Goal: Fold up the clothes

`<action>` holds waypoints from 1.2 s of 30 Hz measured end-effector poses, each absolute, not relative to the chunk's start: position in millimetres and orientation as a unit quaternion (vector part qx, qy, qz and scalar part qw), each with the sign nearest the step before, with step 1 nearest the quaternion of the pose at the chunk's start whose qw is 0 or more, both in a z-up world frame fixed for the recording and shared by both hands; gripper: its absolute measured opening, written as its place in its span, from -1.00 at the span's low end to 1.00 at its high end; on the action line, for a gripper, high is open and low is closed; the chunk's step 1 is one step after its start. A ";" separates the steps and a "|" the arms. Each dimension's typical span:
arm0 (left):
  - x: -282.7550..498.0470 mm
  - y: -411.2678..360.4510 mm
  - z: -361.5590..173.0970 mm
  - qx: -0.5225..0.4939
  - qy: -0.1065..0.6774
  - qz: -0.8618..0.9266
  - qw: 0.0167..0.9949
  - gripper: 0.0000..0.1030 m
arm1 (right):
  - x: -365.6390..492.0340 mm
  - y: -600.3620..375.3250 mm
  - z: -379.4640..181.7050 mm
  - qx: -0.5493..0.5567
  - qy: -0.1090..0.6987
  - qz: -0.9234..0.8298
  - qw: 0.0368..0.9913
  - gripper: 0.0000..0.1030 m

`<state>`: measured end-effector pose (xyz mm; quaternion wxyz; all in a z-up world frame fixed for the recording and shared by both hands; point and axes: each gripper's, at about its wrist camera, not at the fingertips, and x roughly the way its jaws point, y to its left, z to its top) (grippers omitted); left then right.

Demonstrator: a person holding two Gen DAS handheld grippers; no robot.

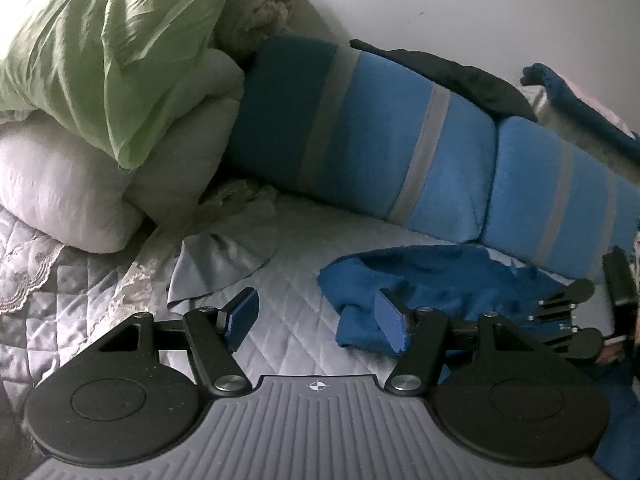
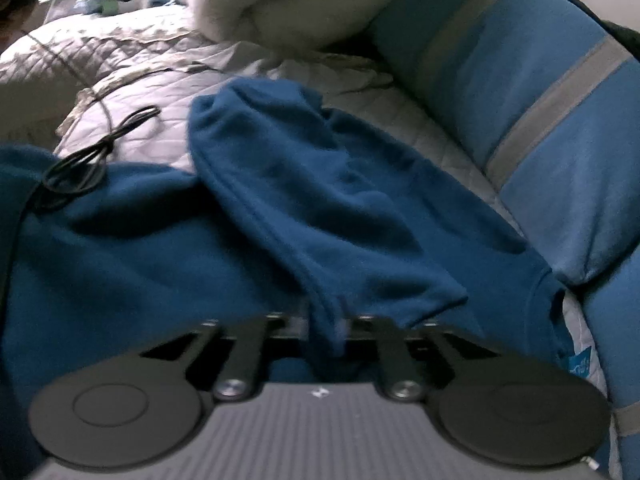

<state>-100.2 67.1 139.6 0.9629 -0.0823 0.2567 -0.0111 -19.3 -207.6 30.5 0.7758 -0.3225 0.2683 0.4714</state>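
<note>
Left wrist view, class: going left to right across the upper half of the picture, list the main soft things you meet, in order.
Green pillow → white duvet → blue striped bolster → black garment.

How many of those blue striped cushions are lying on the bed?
2. One blue striped cushion lies against the white wall beside the pillows; the second cushion butts against its right end. More may be hidden out of frame.

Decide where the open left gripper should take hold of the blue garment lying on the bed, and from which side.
Grip the free edge of the blue garment beside the left gripper: it lies loose on the quilt, nearest the open jaws. Come in low from the bare quilt side. The right gripper holds a bunched fold.
</note>
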 end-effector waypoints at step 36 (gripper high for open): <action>-96.0 69.4 121.5 -0.091 0.283 -0.018 0.955 0.23 | -71.3 -179.4 15.6 -0.552 0.180 0.439 0.686 -0.88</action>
